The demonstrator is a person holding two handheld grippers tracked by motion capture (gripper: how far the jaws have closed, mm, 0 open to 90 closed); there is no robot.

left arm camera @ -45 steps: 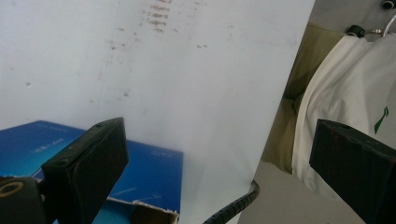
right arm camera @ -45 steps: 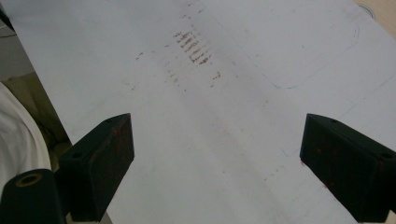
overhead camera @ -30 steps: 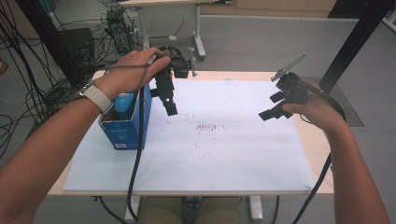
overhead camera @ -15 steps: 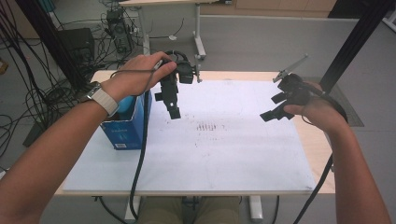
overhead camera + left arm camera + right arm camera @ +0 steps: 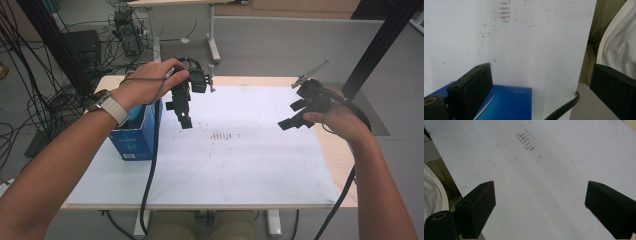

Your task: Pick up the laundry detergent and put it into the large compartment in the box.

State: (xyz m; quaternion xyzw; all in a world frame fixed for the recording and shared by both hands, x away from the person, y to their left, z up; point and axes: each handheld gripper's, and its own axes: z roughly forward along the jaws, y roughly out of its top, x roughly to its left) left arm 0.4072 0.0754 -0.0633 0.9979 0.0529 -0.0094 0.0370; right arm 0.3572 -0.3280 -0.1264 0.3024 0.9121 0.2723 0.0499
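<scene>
My left gripper (image 5: 184, 114) hangs over the white sheet (image 5: 240, 165), just right of a blue carton (image 5: 131, 137), jaws pointing down and toward the person. In the left gripper view my left gripper (image 5: 541, 75) is open and empty, with the blue carton (image 5: 507, 103) low between the jaws. My right gripper (image 5: 294, 114) hovers over the sheet's right side. The right gripper view has my right gripper (image 5: 540, 192) open too, wide apart above the bare white sheet (image 5: 544, 182).
Brown smudges (image 5: 222, 136) mark the sheet's middle and also show as smudges (image 5: 525, 141) ahead of the right jaws. A black cable (image 5: 150, 170) trails off the table's front edge. Behind the table stand desk legs (image 5: 212, 35) and tangled cables (image 5: 30, 75).
The left gripper has drifted a little to the right, away from the blue carton. The right gripper has barely moved.
</scene>
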